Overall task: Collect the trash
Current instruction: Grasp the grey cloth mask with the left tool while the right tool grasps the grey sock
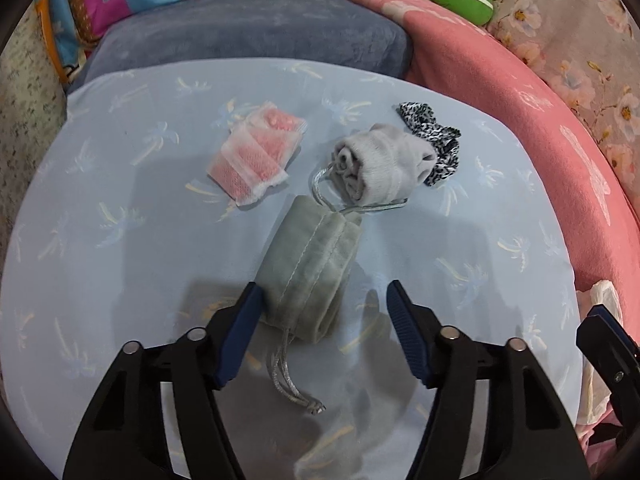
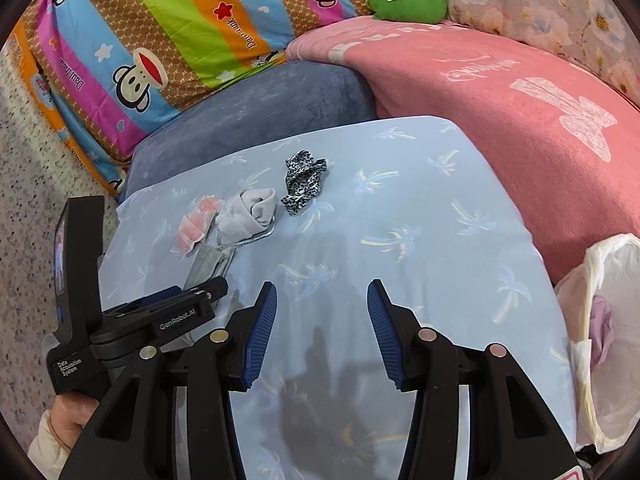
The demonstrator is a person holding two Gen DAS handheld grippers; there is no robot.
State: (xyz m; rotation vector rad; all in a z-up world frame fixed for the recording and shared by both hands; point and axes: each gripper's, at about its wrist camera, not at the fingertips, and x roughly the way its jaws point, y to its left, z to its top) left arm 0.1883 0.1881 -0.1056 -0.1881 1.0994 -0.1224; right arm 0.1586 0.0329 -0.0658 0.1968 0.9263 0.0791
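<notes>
Left gripper (image 1: 324, 300) jaws apart, straddling grey pouch (image 1: 308, 268) lower centre, left pad touching; right gripper (image 2: 322, 300) jaws apart, empty.

Bright even light, soft shadows, fisheye-bent edges, sharp focus

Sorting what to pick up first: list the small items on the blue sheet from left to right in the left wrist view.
Pink and white wrapper → grey drawstring pouch → rolled grey sock → black and white scrunchie.
</notes>
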